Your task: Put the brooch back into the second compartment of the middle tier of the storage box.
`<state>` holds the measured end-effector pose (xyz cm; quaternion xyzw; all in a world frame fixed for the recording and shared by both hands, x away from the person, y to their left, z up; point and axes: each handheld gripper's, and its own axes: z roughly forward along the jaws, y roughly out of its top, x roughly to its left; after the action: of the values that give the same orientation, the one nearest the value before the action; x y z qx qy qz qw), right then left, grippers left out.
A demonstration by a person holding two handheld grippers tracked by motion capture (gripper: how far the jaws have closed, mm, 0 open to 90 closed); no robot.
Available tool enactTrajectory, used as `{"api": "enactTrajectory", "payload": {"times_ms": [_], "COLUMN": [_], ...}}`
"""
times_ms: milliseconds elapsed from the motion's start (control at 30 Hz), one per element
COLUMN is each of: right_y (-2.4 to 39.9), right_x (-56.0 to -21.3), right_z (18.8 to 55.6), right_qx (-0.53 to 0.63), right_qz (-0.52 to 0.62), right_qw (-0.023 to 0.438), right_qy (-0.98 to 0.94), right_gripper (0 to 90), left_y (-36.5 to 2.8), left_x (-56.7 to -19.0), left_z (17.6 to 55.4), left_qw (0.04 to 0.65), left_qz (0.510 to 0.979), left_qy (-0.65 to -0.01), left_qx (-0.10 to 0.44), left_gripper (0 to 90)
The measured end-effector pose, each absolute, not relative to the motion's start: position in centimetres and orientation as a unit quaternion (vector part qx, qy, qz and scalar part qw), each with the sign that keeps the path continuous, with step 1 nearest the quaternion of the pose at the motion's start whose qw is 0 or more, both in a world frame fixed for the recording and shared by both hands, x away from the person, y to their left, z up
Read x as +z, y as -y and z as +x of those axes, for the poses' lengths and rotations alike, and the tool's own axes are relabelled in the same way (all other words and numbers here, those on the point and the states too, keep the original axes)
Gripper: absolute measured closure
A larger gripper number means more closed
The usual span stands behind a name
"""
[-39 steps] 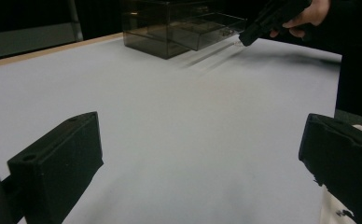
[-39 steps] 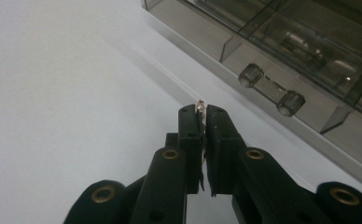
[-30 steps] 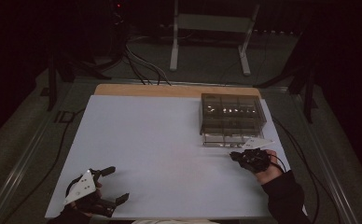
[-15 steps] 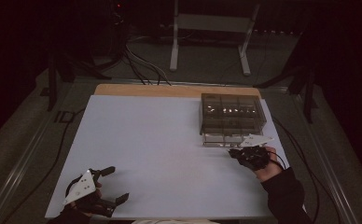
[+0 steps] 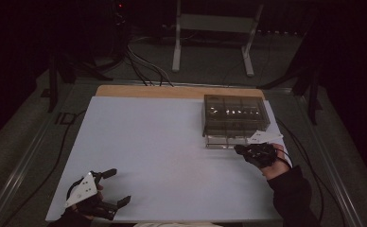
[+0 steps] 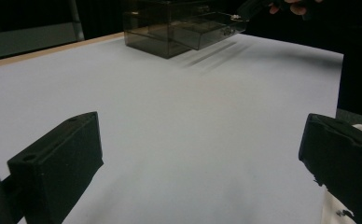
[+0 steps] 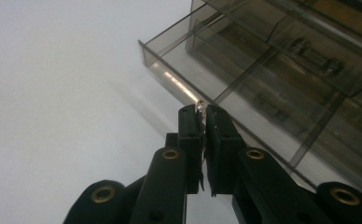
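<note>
A smoky clear drawer box (image 5: 234, 118) sits on the white worktop (image 5: 162, 156) toward its far right, with one bottom drawer (image 5: 226, 140) pulled out toward the person.

The right gripper (image 5: 242, 149) is at the near right corner of that drawer, just beside its front. In the right gripper view its fingers (image 7: 190, 135) are clenched almost together on a thin, shiny tab (image 7: 200, 108) that sticks up between the tips; whether this is the drawer's handle or a loose small part cannot be told. Past the tips the open drawer (image 7: 226, 79) shows its clear dividers, and the box (image 7: 309, 42) behind it holds small dark items too blurred to name.

The left gripper (image 5: 116, 187) rests low at the near left corner of the worktop, well apart from the box. Its fingers (image 6: 58, 172) are released, spread wide with bare white surface between them. In the left gripper view the box (image 6: 179, 25) stands far off, with the drawer (image 6: 212, 30) out and the other hand (image 6: 293, 4) at its end.
</note>
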<state>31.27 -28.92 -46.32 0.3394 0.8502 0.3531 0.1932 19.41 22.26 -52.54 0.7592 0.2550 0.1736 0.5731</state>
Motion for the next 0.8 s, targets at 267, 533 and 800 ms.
{"api": "enactTrajectory", "payload": {"times_ms": [267,533,800], "right_y": [29.2,29.5,29.9], "right_x": [-45.5,-44.8,-44.3], "right_z": [31.6,32.0,32.6], "right_qx": [0.357,0.36,0.363], "right_qz": [0.342,0.344,0.352], "right_qw": [0.202,0.209,0.214], "right_qy": [-0.845,-0.842,-0.836], "right_gripper": [86.0,86.1,86.0], "left_y": [-22.3,-22.2,-22.2], "left_x": [-52.5,-52.6,-52.5], "left_z": [19.4,19.4,19.4], "left_qw": [0.573,0.571,0.572], "left_qz": [0.759,0.761,0.76], "left_qy": [-0.255,-0.255,-0.255], "left_qx": [0.174,0.174,0.174], "left_gripper": [0.5,0.5,0.5]}}
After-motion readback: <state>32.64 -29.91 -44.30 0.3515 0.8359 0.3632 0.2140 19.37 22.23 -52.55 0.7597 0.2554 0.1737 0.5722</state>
